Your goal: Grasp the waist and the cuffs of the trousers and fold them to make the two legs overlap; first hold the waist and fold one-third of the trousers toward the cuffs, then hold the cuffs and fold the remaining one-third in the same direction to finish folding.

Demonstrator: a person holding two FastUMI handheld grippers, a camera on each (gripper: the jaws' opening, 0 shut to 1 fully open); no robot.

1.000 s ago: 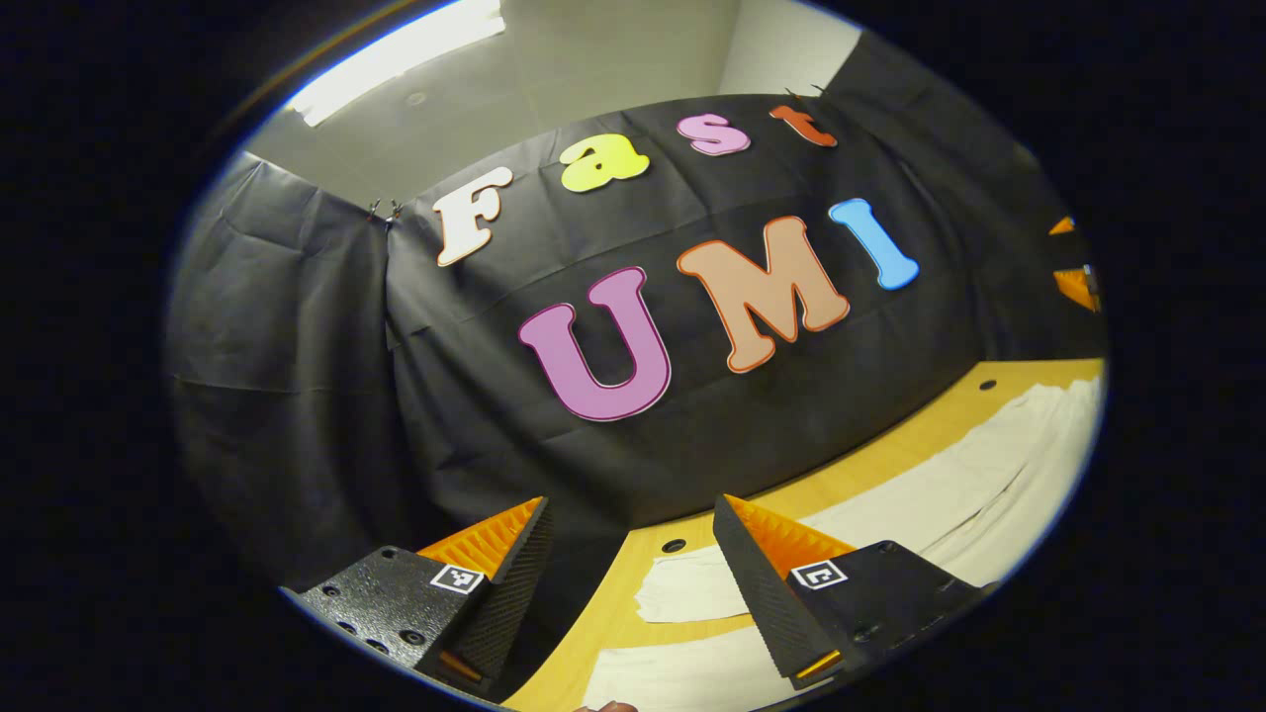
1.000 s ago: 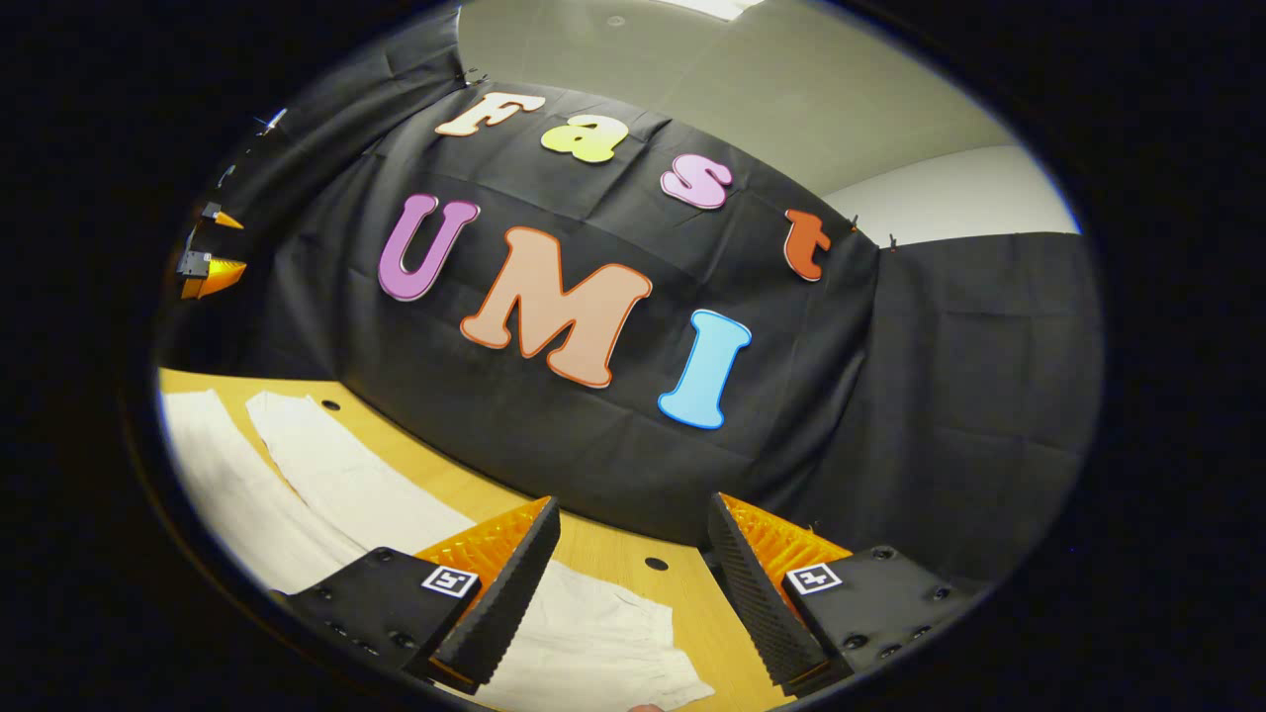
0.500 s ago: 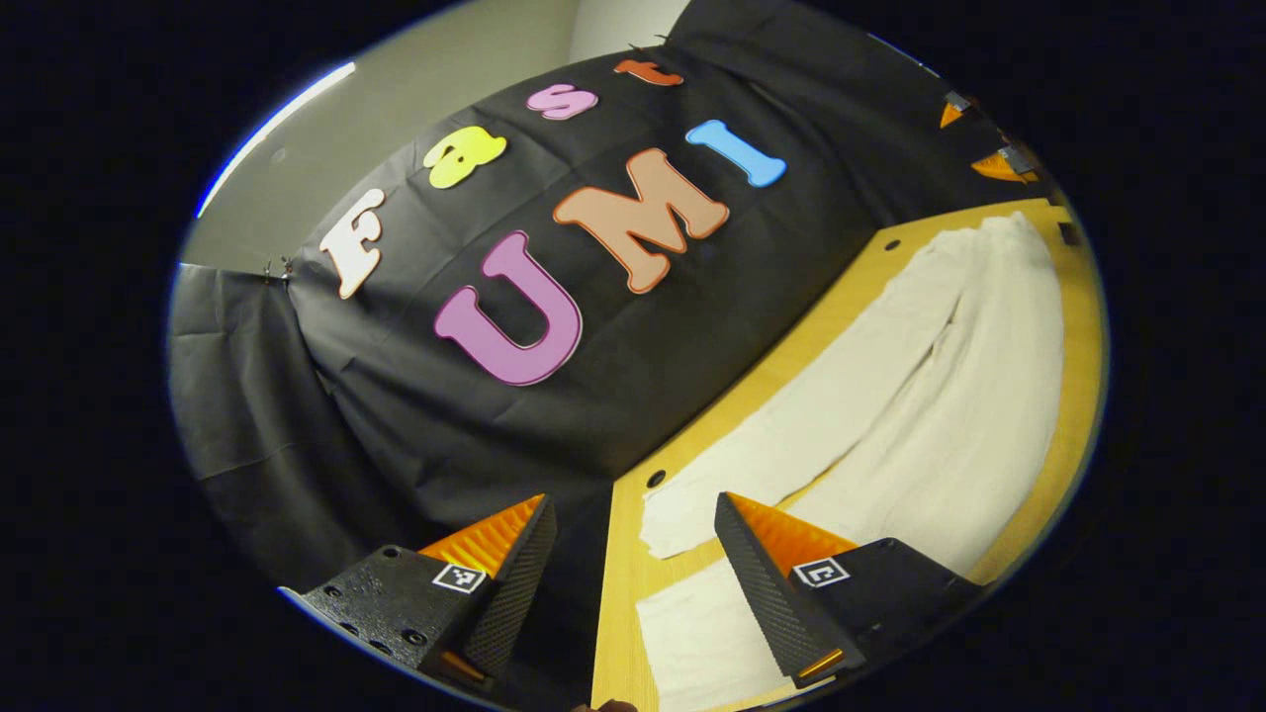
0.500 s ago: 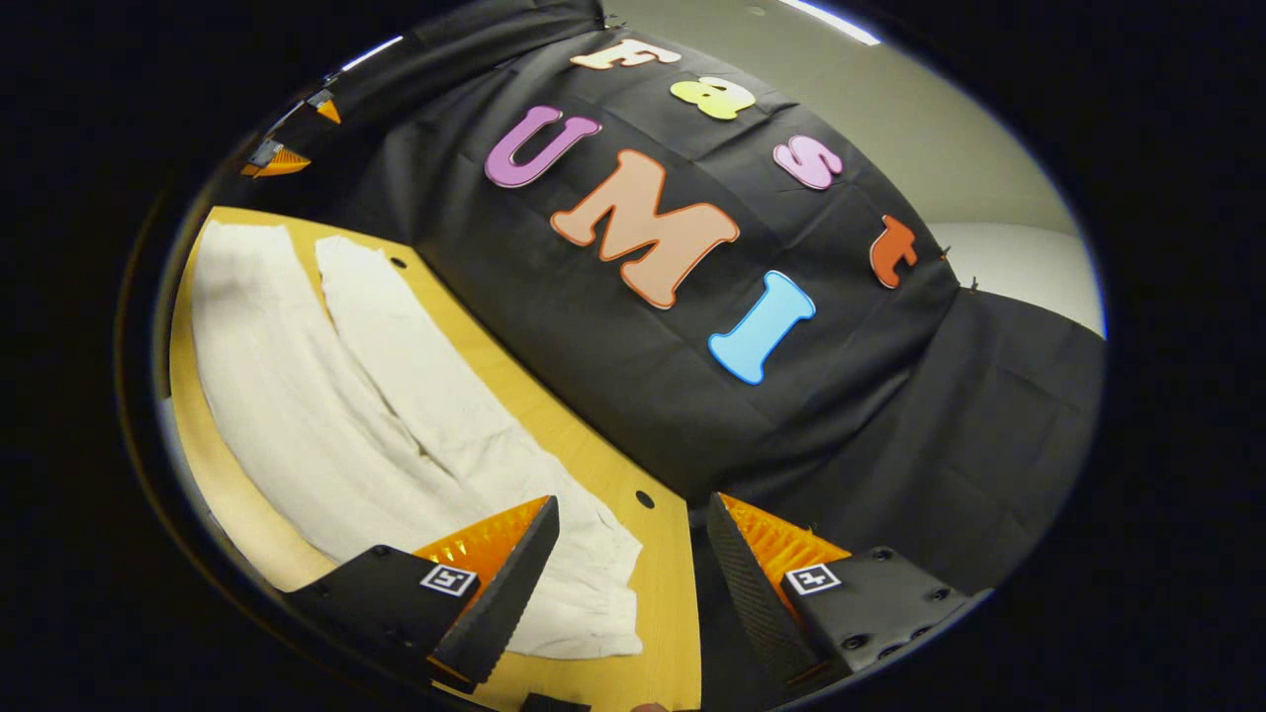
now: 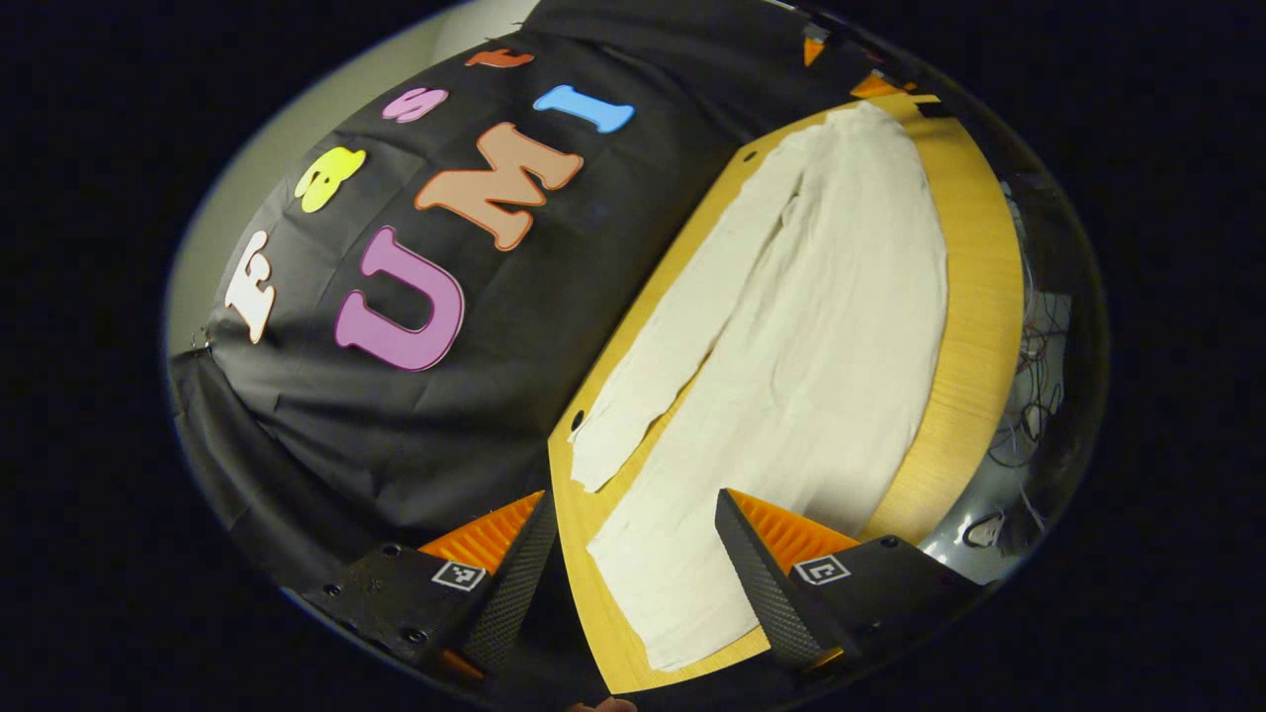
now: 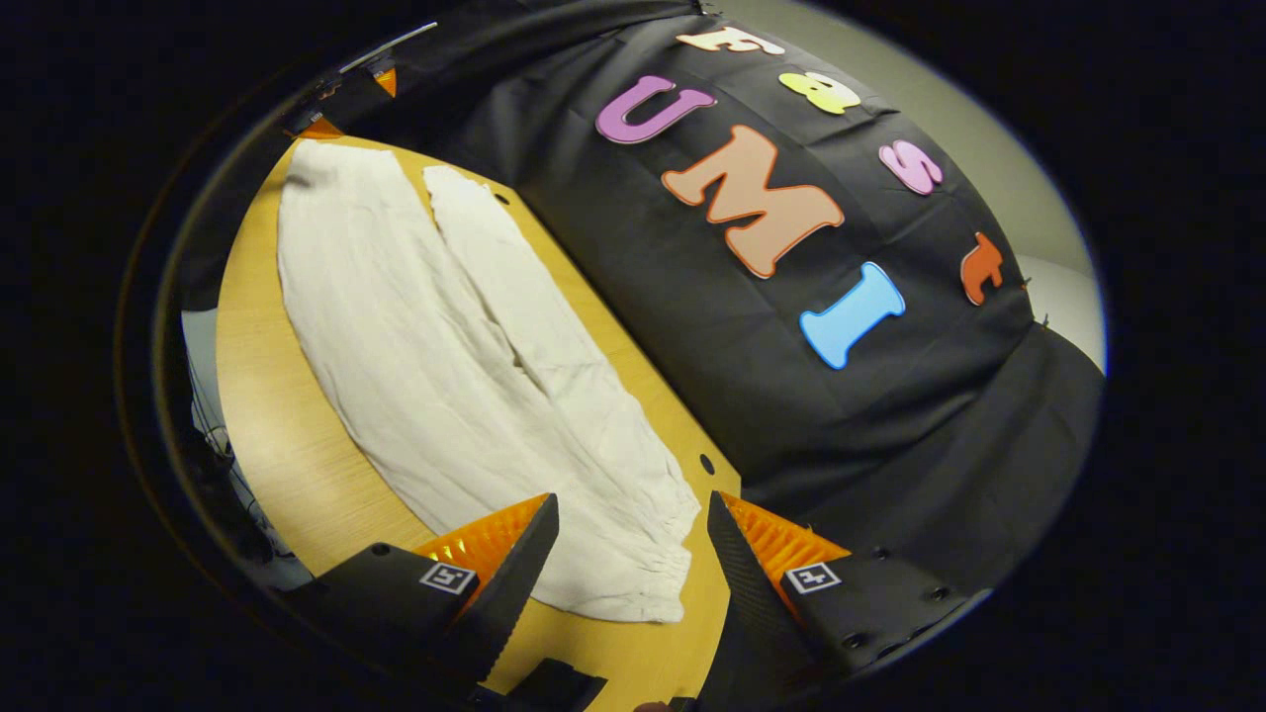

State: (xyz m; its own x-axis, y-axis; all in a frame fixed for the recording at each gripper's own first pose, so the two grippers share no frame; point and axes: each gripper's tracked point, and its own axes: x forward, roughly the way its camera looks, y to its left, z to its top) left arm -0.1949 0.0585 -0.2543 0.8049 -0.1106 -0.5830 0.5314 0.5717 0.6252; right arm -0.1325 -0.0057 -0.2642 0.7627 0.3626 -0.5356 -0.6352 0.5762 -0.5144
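Trousers (image 5: 791,336) flat on the table (image 5: 974,297), both hand-held grippers tipped down toward them.

Over the last second both views have swung down off the booth wall: a thin strip of cloth before, the whole garment now. Legs lie side by side, not yet overlapped. Left hand-held gripper (image 5: 633,583) stands open over the cuff end, near leg's hem at 6 o'clock, far leg's hem at 9 o'clock of it, nothing held. Right hand-held gripper (image 6: 628,583) stands open just over the gathered waist (image 6: 633,583) at 6 o'clock in its view, trousers (image 6: 445,356) running away toward 11 o'clock. Judgement: approach phase, first grasp pending, no fold begun. No containers about.
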